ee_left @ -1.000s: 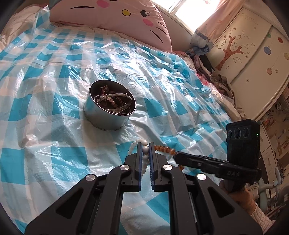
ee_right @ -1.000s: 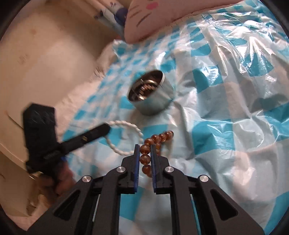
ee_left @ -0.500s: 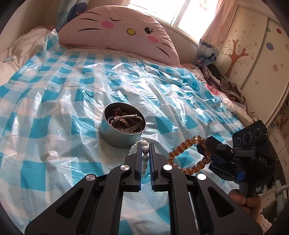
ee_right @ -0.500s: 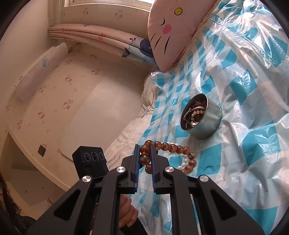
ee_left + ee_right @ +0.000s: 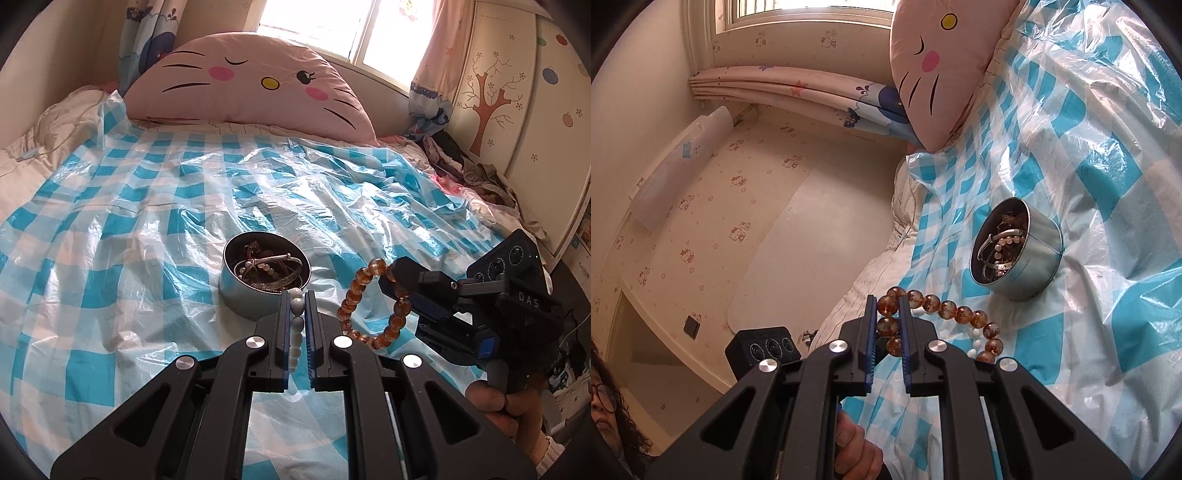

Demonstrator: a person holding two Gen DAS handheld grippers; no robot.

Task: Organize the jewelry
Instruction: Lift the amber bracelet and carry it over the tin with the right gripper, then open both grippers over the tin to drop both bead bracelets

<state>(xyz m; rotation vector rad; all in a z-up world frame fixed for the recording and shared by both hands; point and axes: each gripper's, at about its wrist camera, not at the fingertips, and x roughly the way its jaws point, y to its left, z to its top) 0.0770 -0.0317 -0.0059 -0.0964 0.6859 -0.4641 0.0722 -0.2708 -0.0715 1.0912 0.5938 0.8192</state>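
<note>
Both bracelets have come up off the bed: the left claw grips the white bead bracelet and the right claw the amber bead bracelet, now hanging just beside the jewelry tin, ready for dropping in.

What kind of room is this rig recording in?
Most likely a child's bedroom: a bed under a blue-checked plastic sheet, a big pink cat-face pillow at its head, a wardrobe with a tree decal, and cartoon-print curtains by the window.
</note>
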